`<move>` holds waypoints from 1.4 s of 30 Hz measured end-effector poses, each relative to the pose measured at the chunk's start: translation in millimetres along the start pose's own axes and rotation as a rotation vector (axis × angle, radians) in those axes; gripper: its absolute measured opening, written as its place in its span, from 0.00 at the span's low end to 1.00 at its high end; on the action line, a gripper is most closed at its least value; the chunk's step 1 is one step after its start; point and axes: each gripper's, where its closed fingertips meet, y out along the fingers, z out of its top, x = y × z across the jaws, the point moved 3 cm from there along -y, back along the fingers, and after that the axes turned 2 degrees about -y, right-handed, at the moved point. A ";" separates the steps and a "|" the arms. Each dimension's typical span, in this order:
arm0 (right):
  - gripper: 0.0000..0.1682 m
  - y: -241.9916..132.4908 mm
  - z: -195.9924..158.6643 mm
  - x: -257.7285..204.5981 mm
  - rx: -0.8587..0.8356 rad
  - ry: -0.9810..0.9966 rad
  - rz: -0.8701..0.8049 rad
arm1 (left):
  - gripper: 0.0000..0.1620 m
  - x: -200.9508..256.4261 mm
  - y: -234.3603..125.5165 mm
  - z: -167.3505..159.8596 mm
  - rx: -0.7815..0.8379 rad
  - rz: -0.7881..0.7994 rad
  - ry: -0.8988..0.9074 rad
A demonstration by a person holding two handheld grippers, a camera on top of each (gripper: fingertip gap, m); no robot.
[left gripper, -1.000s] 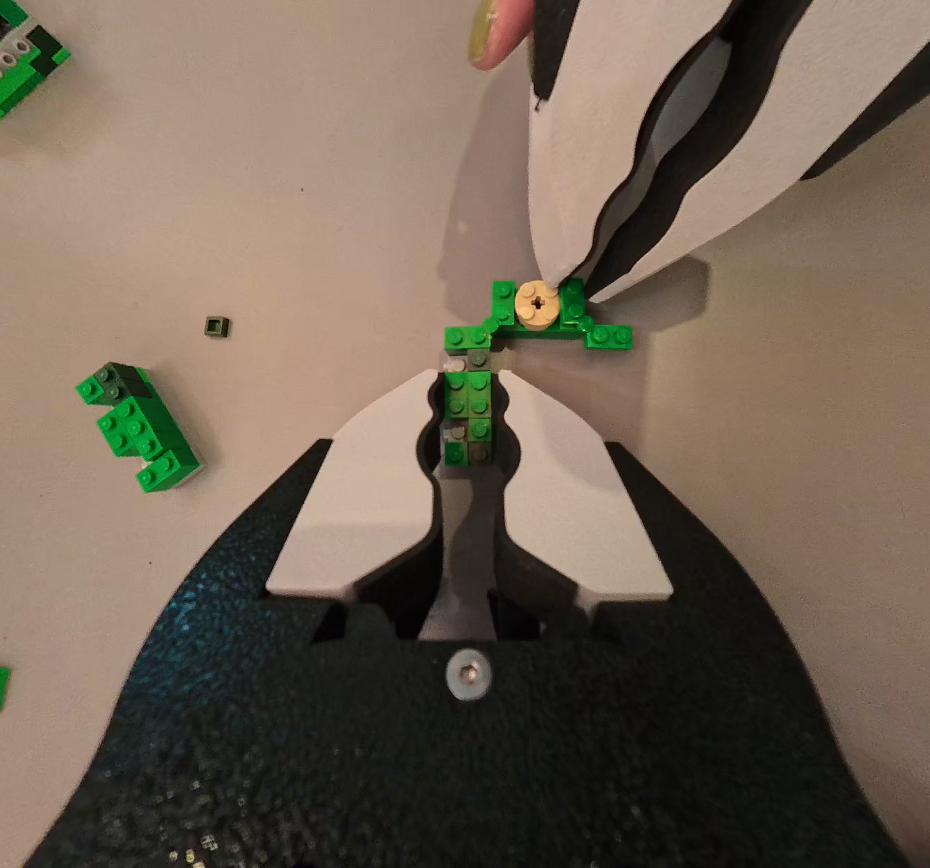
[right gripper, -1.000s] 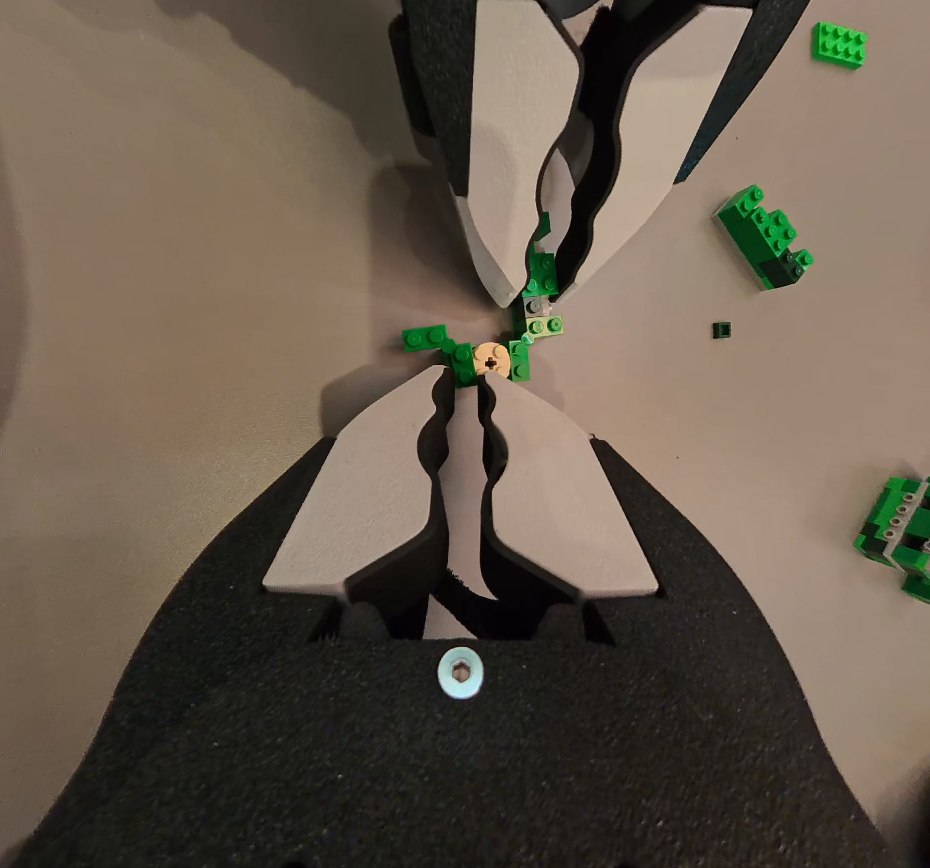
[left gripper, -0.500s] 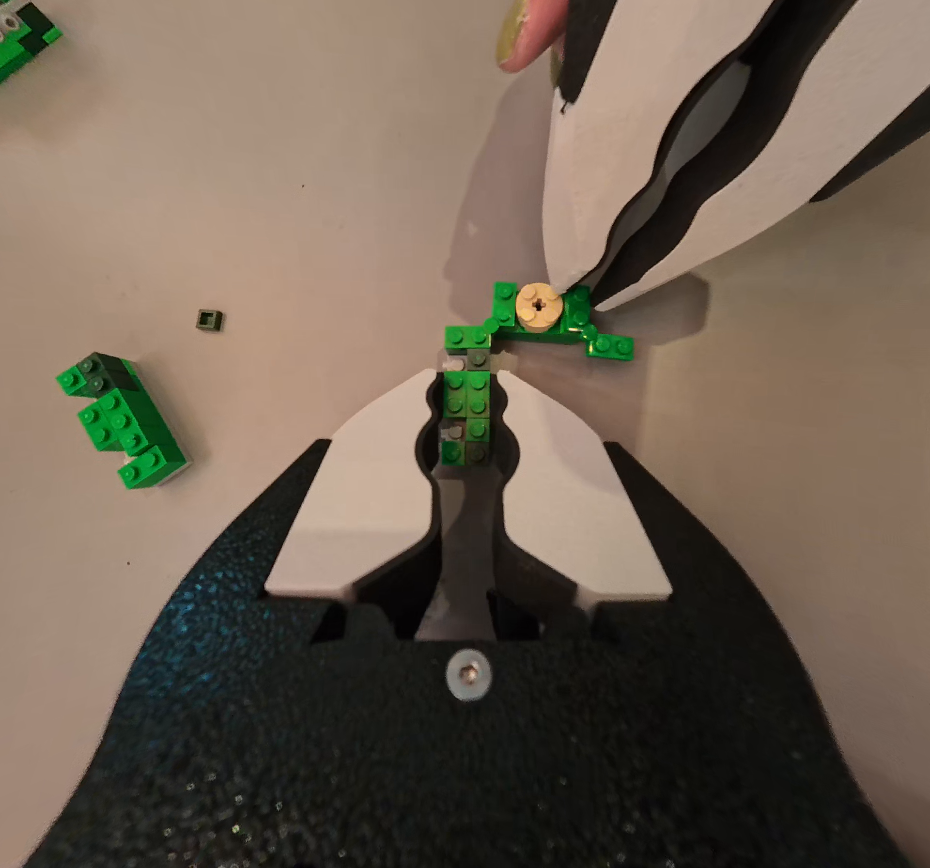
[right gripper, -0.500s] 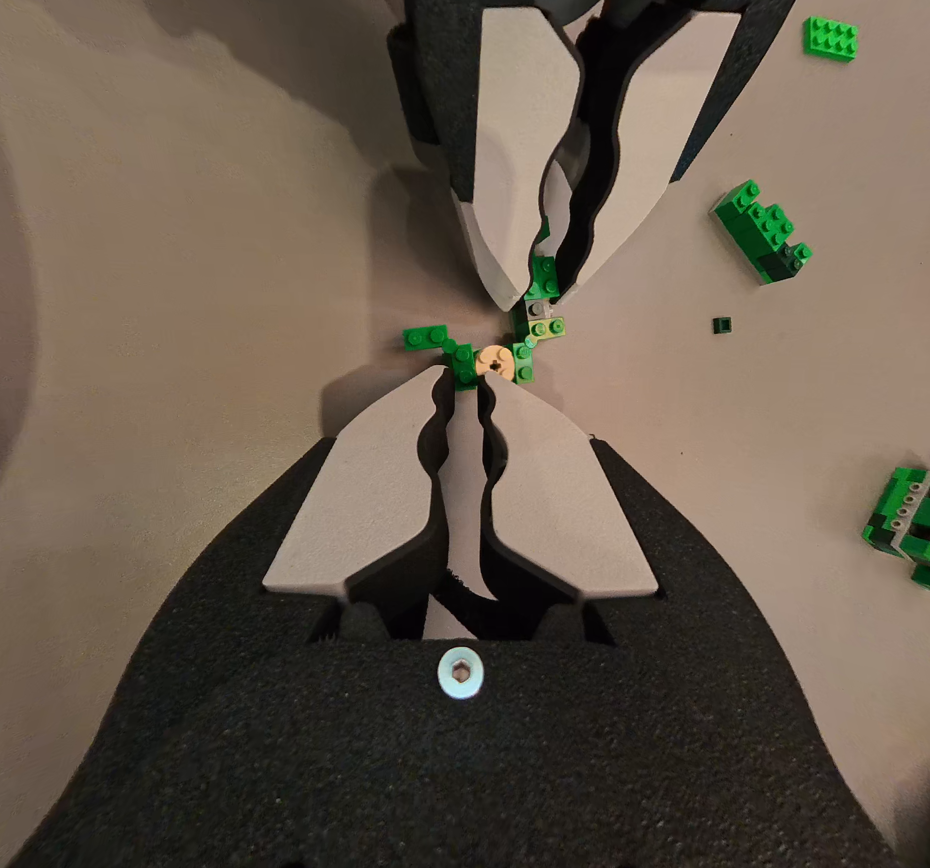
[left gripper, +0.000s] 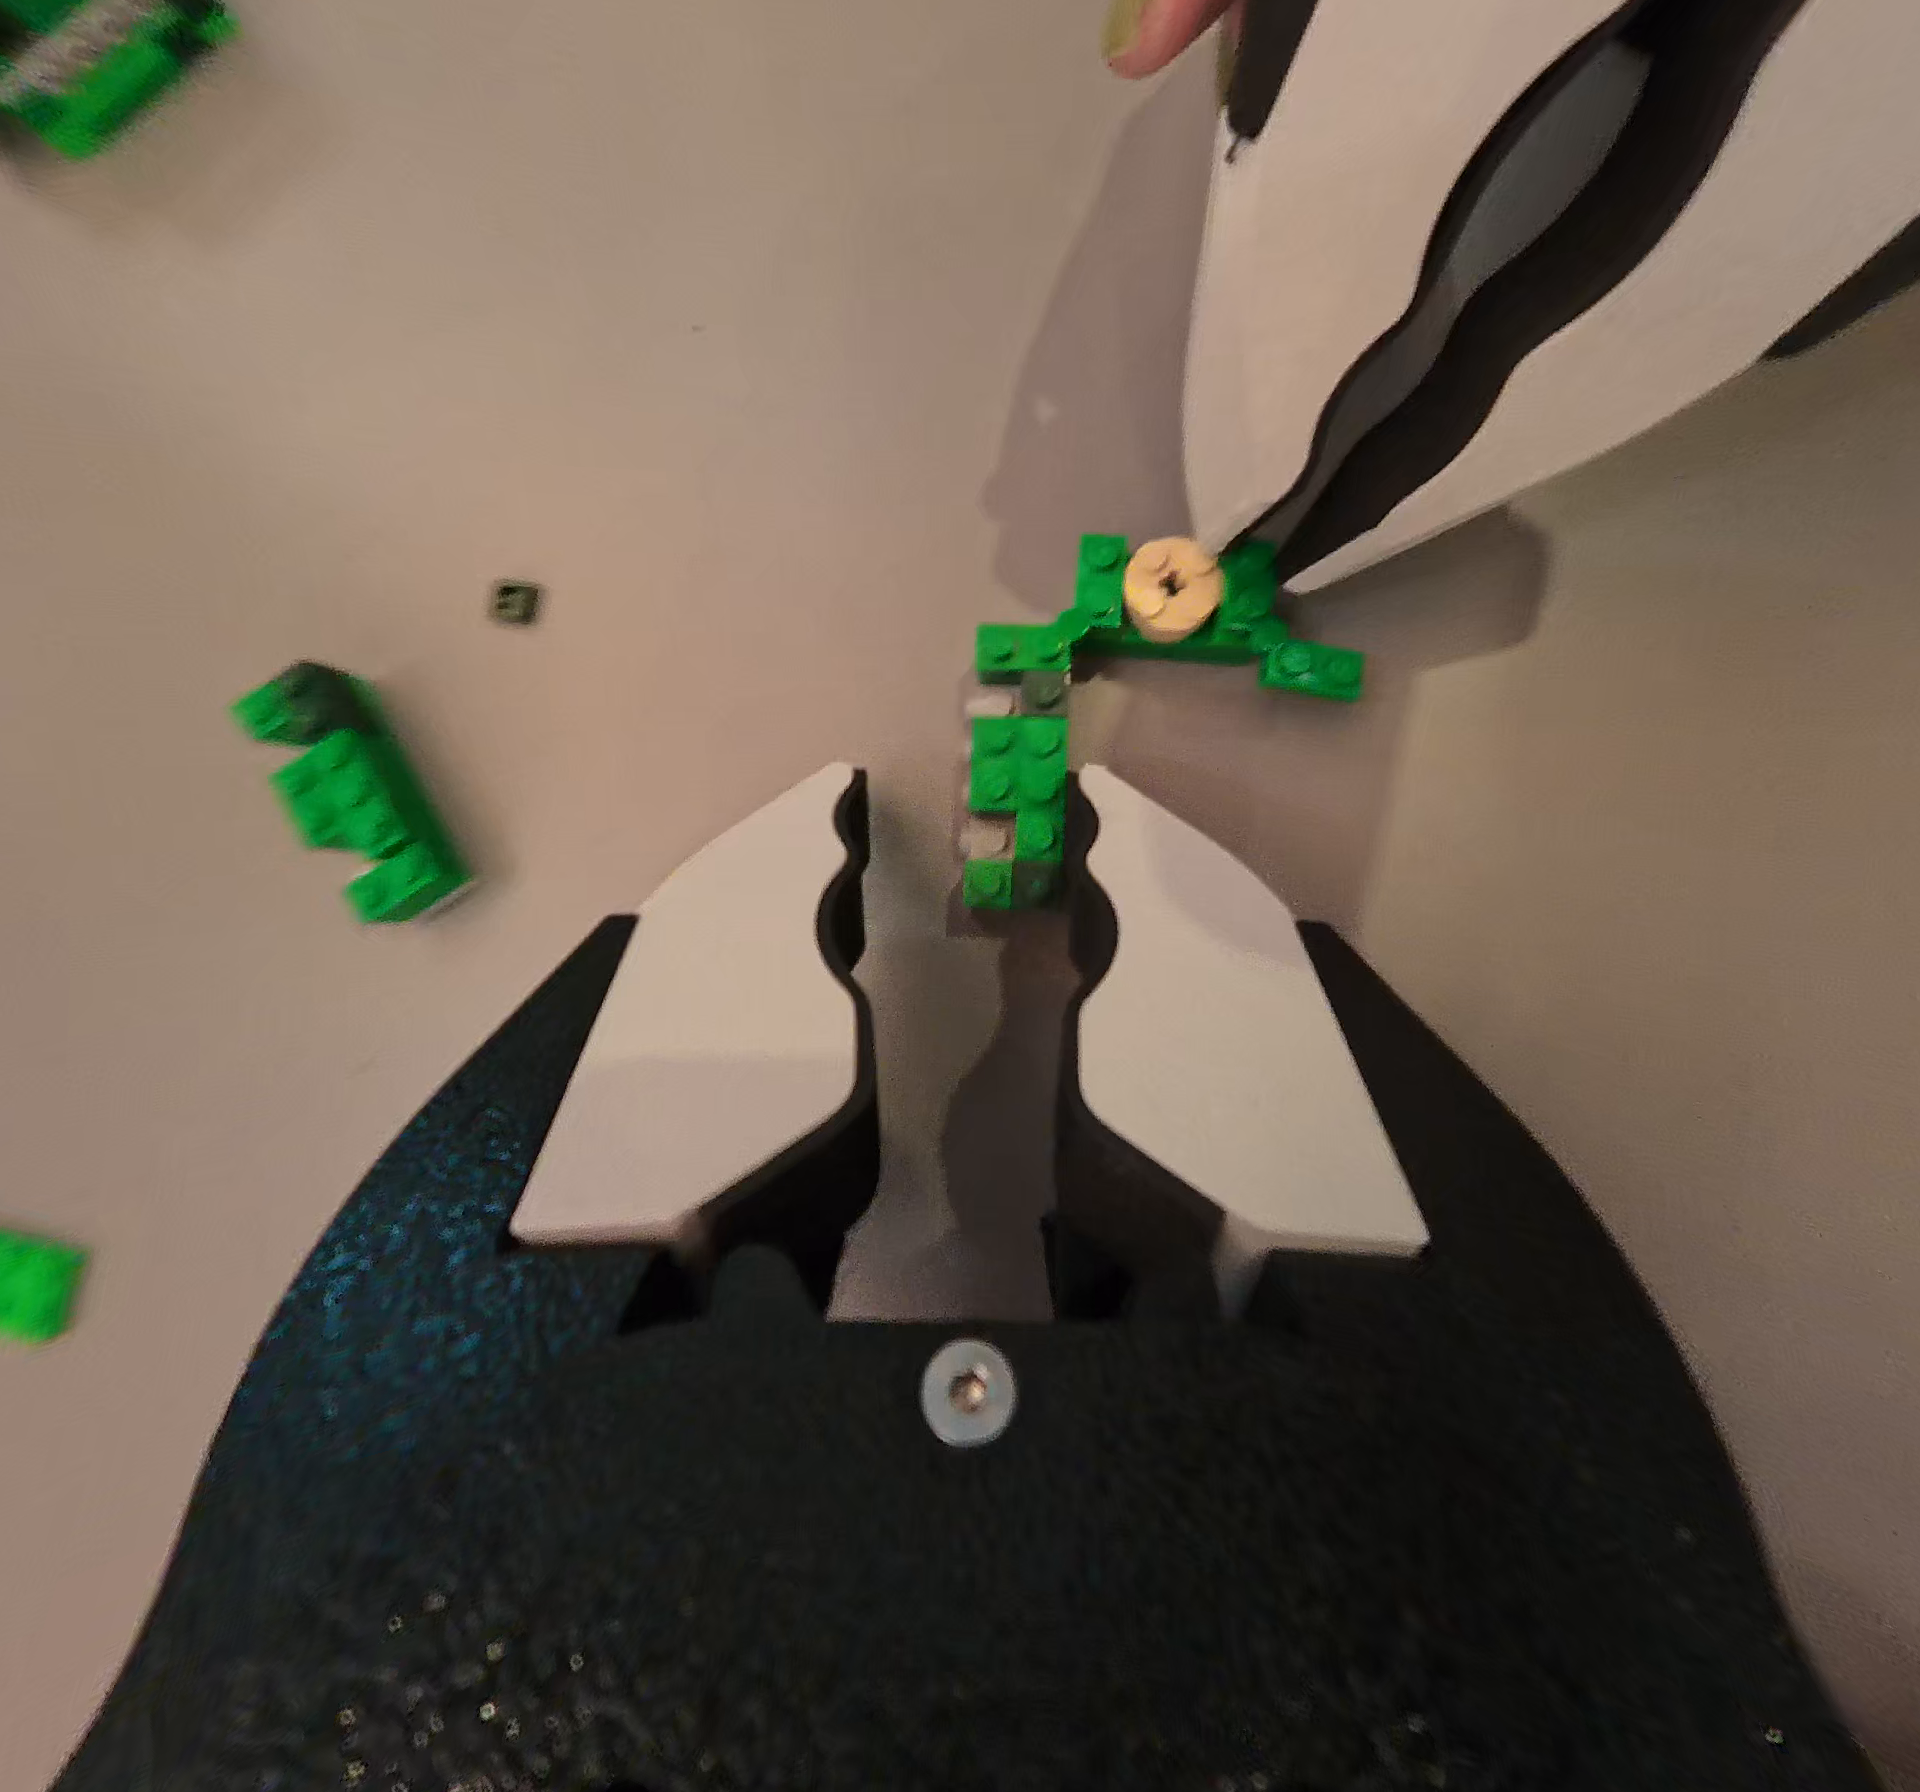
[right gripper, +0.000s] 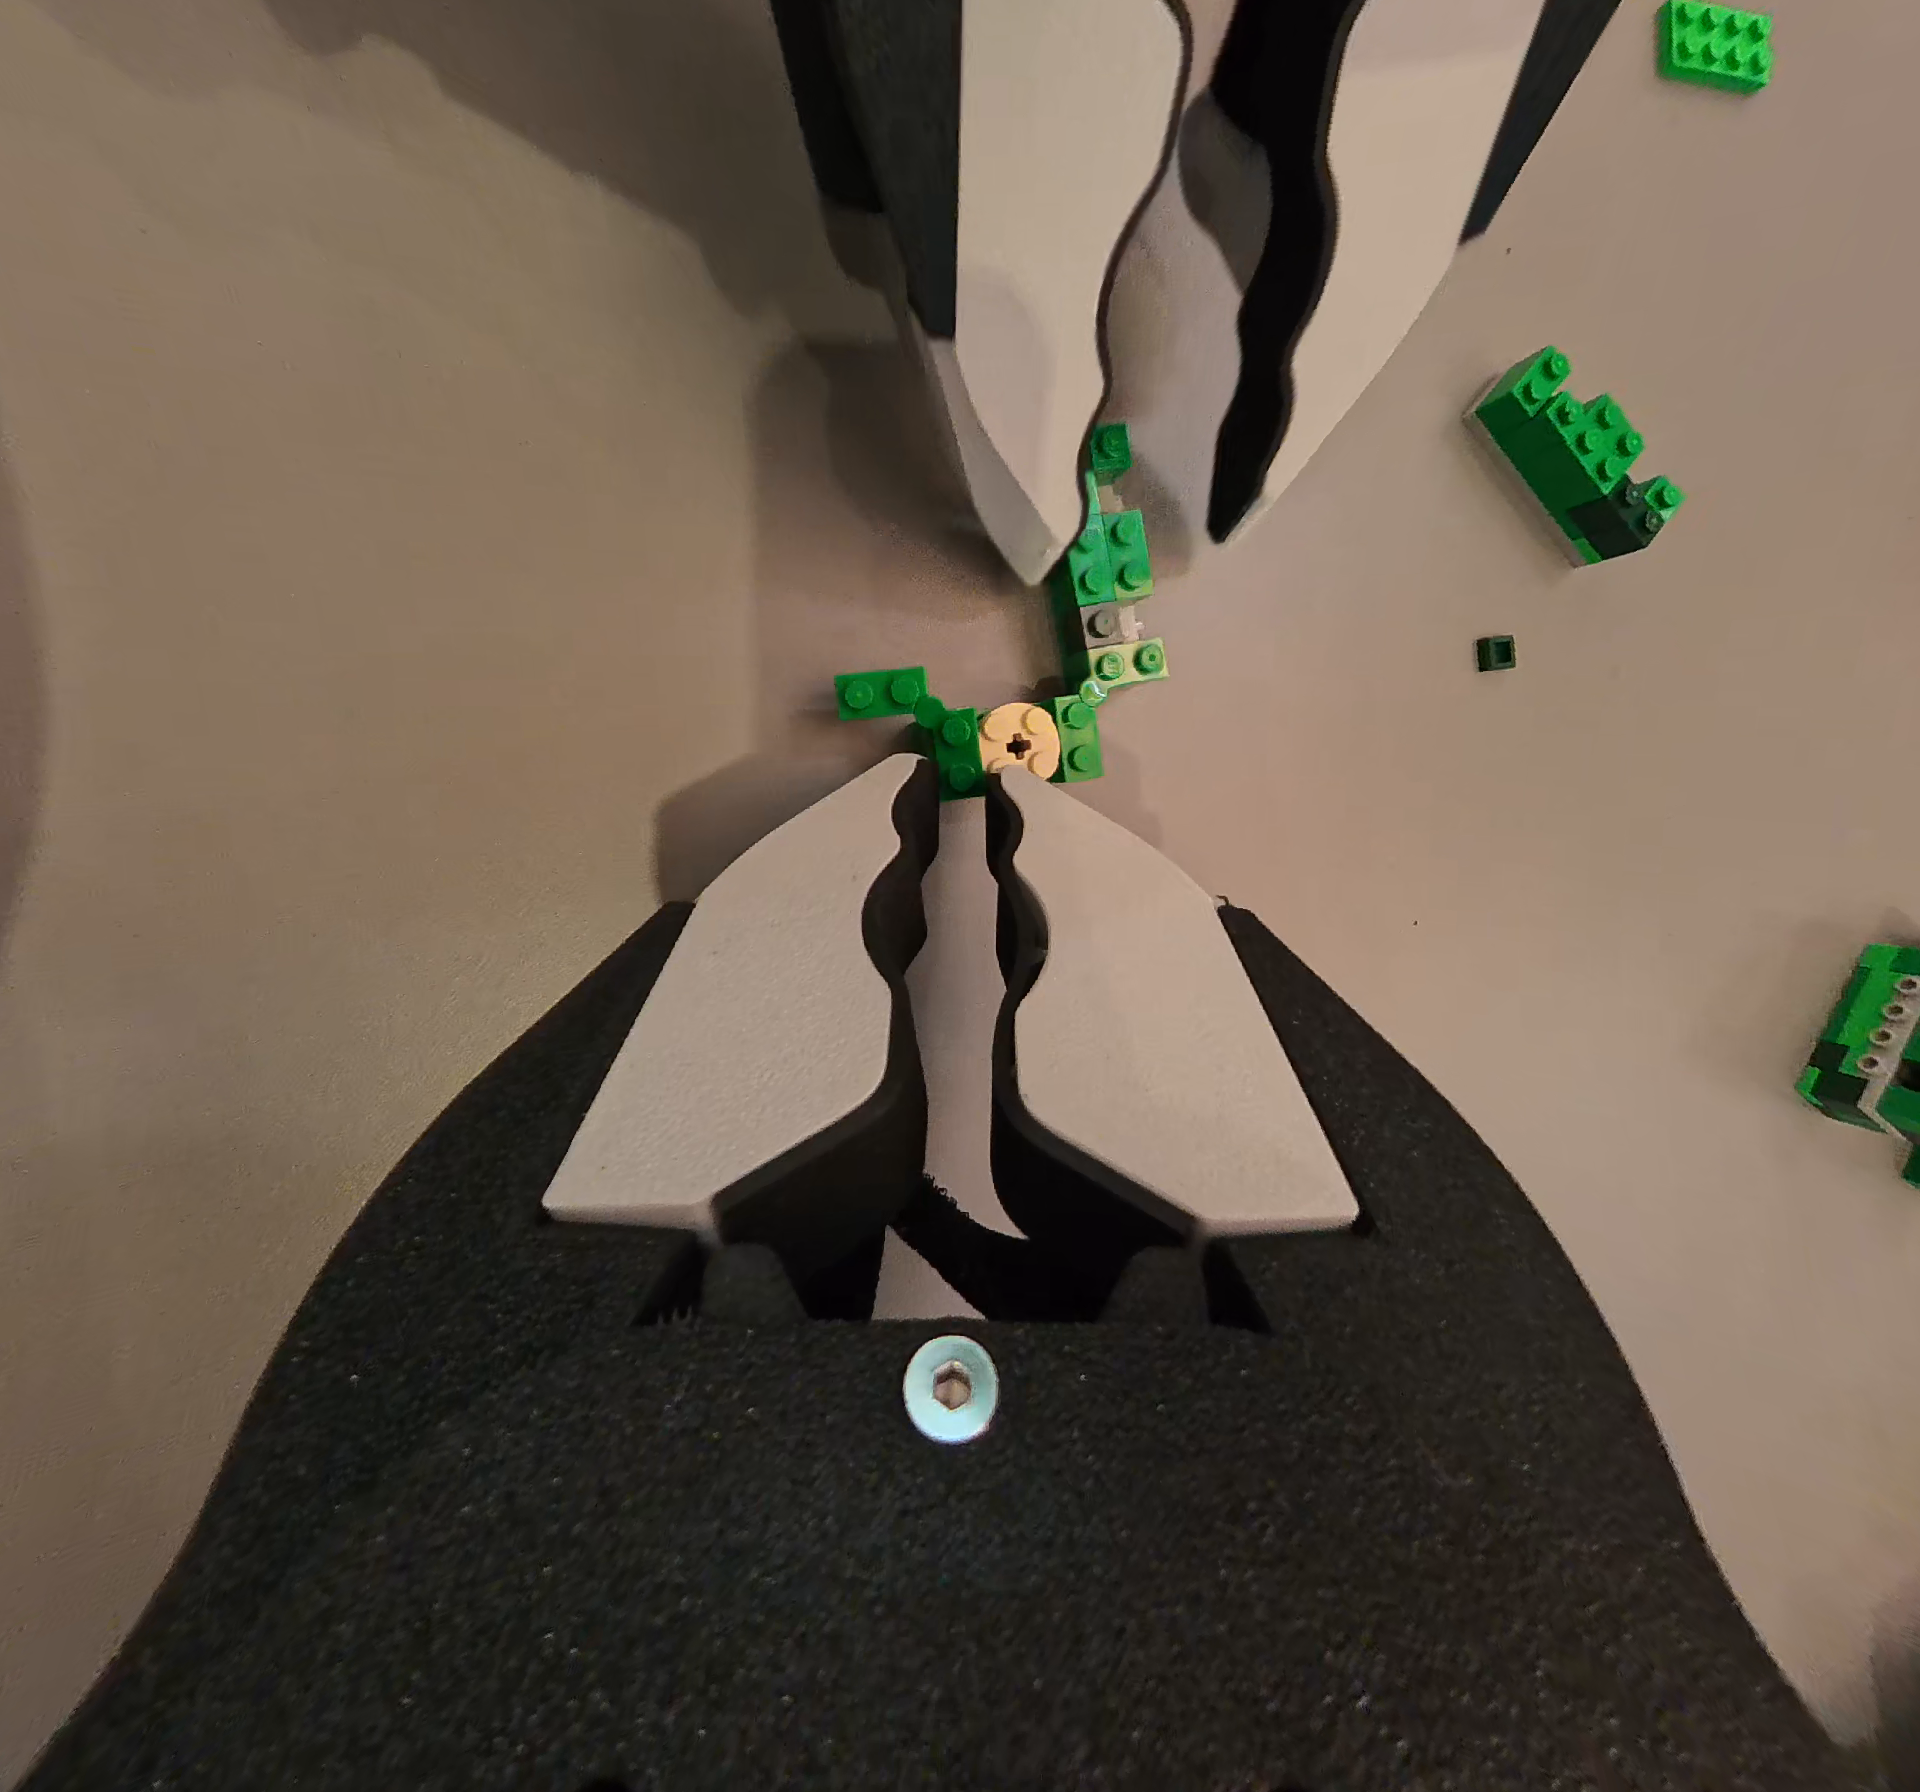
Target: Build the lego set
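Green assembly [left gripper: 1023,786] lies between the left gripper [left gripper: 966,786]'s spread fingers; the right gripper [right gripper: 956,781], fingers nearly together, nips its end beside the tan round stud [right gripper: 1020,740], which likely needs pressing home next.

Dim warm light, soft shadows, edge blur

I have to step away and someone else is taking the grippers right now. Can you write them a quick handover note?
Left gripper: open, jaws either side of the green stem, not clamping it.
Right gripper: nearly shut, tips at the edge of the green cross piece beside the tan round stud; whether it pinches the piece is unclear.
Stem and cross piece lie joined on the table.
Loose: stepped green block, flat green plate, tiny dark piece, another green build.
Left to do: attach the loose pieces.
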 end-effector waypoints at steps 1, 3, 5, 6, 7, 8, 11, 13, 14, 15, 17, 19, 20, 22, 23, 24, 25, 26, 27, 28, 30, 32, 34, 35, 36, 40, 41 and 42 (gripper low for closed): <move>0.05 0.1 0.0 0.3 0.002 0.003 0.002 | 0.22 -0.8 -3.1 1.1 0.011 0.018 0.018; 0.05 0.3 -0.3 0.9 0.009 0.012 0.009 | 0.20 -0.1 -9.3 6.6 0.056 0.041 0.062; 0.05 0.4 -0.6 1.3 0.020 0.024 0.018 | 0.17 8.1 -15.0 14.8 0.124 0.024 0.133; 0.05 0.6 -0.8 1.5 0.026 0.031 0.022 | 0.14 15.1 -16.9 19.5 0.165 0.007 0.184; 0.05 0.7 -1.1 1.6 0.031 0.039 0.028 | 0.12 21.9 -17.9 23.4 0.203 -0.010 0.238; 0.05 1.4 -2.4 1.7 0.029 0.045 0.033 | 0.09 28.6 -18.9 26.1 0.231 -0.018 0.291; 0.05 2.1 -3.1 2.0 0.041 0.055 0.038 | 0.03 41.8 -17.2 31.9 0.286 -0.046 0.371; 0.05 2.3 -2.9 2.2 0.045 0.053 0.037 | 0.03 44.6 -13.8 30.9 0.271 -0.072 0.353; 0.05 2.3 -2.8 2.2 0.045 0.052 0.036 | 0.03 43.4 -11.5 28.4 0.246 -0.083 0.327; 0.05 2.4 -2.7 2.2 0.045 0.049 0.035 | 0.04 42.0 -10.0 25.8 0.223 -0.093 0.296; 0.05 2.6 -2.4 2.2 0.046 0.041 0.029 | 0.08 40.2 -8.3 22.1 0.201 -0.120 0.246; 0.05 2.7 -1.6 2.0 0.045 0.035 0.023 | 0.10 40.1 -8.6 21.9 0.204 -0.133 0.208; 0.05 2.5 -1.1 1.9 0.045 0.032 0.020 | 0.12 39.1 -9.1 22.6 0.209 -0.127 0.187; 0.05 2.2 -0.2 2.1 0.045 0.032 0.013 | 0.15 39.0 -9.5 24.5 0.218 -0.122 0.161; 0.05 1.8 0.2 2.0 0.045 0.033 0.013 | 0.17 40.2 -9.5 25.3 0.221 -0.124 0.152; 0.05 1.3 0.6 1.7 0.046 0.034 0.016 | 0.19 41.7 -9.4 25.2 0.218 -0.124 0.150; 0.05 0.7 1.1 1.6 0.048 0.035 0.017 | 0.20 42.9 -8.9 24.3 0.212 -0.116 0.155; 0.05 -0.1 1.6 1.3 0.053 0.035 0.020 | 0.21 43.7 -8.3 23.3 0.203 -0.106 0.167; 0.05 -0.8 2.4 1.0 0.059 0.037 0.025 | 0.21 44.9 -8.0 21.7 0.194 -0.102 0.180; 0.05 -1.5 3.1 0.7 0.065 0.040 0.031 | 0.20 46.4 -7.2 20.2 0.185 -0.103 0.190; 0.05 -2.3 3.8 0.4 0.073 0.044 0.039 | 0.17 48.6 -5.4 17.0 0.172 -0.106 0.208; 0.05 -2.5 4.3 0.5 0.078 0.047 0.044 | 0.14 50.2 -3.7 15.2 0.169 -0.107 0.222; 0.05 -2.2 4.5 0.4 0.082 0.050 0.047 | 0.13 51.2 -2.9 15.1 0.173 -0.110 0.225; 0.05 -1.9 4.4 0.2 0.083 0.052 0.050 | 0.15 50.6 -2.7 15.5 0.175 -0.105 0.224; 0.05 -1.7 4.3 0.1 0.084 0.054 0.052 | 0.17 50.1 -2.4 15.8 0.177 -0.096 0.224; 0.05 -1.1 3.5 -1.5 0.081 0.054 0.062 | 0.15 52.9 -5.3 16.6 0.201 -0.102 0.241; 0.05 -1.0 3.1 -1.7 0.081 0.055 0.063 | 0.14 52.9 -5.4 16.8 0.202 -0.103 0.244; 0.05 -0.8 2.3 -1.1 0.078 0.056 0.056 | 0.13 53.1 -5.6 16.2 0.197 -0.112 0.246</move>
